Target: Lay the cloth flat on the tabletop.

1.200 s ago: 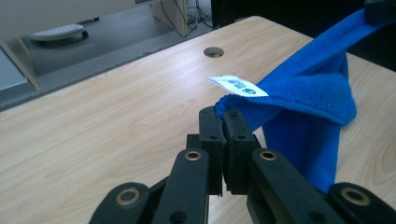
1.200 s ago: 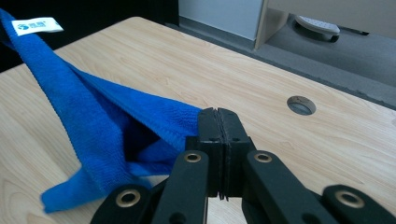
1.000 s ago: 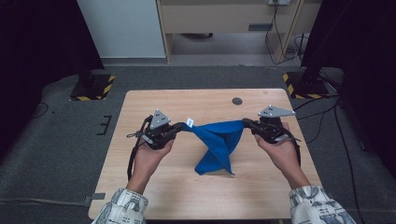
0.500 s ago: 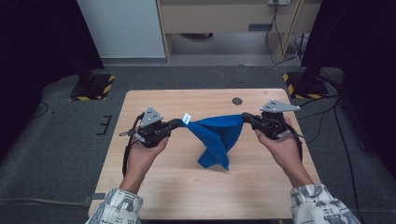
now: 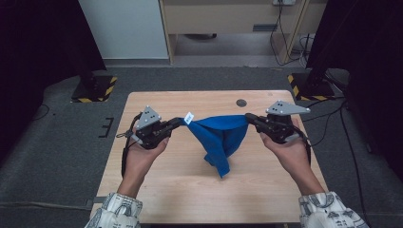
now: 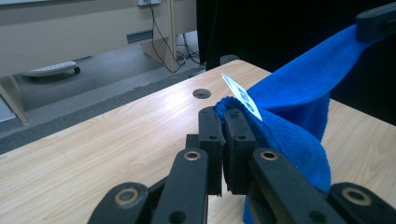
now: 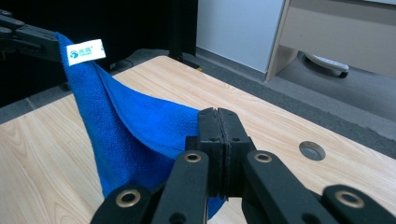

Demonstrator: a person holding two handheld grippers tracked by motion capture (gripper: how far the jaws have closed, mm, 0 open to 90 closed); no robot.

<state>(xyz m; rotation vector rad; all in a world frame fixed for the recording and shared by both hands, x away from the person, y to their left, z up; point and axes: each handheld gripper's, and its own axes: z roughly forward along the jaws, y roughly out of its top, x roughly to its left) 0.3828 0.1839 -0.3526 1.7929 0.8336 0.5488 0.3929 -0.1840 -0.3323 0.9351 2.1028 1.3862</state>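
I had the left gripper [image 5: 177, 124] and right gripper [image 5: 251, 119] each pinching a corner of the blue cloth [image 5: 221, 140], which hung stretched between them, its lower end sagging toward the bench [image 5: 190, 190].

Cloth [image 5: 221, 137] between tongs, above table [image 5: 157, 185]

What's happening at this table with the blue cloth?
A person holds a two-jaw gripper in each hand. The left gripper is clamped on one corner of a blue cloth, next to its small white label, and the right gripper is clamped on another corner. The cloth is stretched between them above the wooden table, with its middle hanging down in a point.
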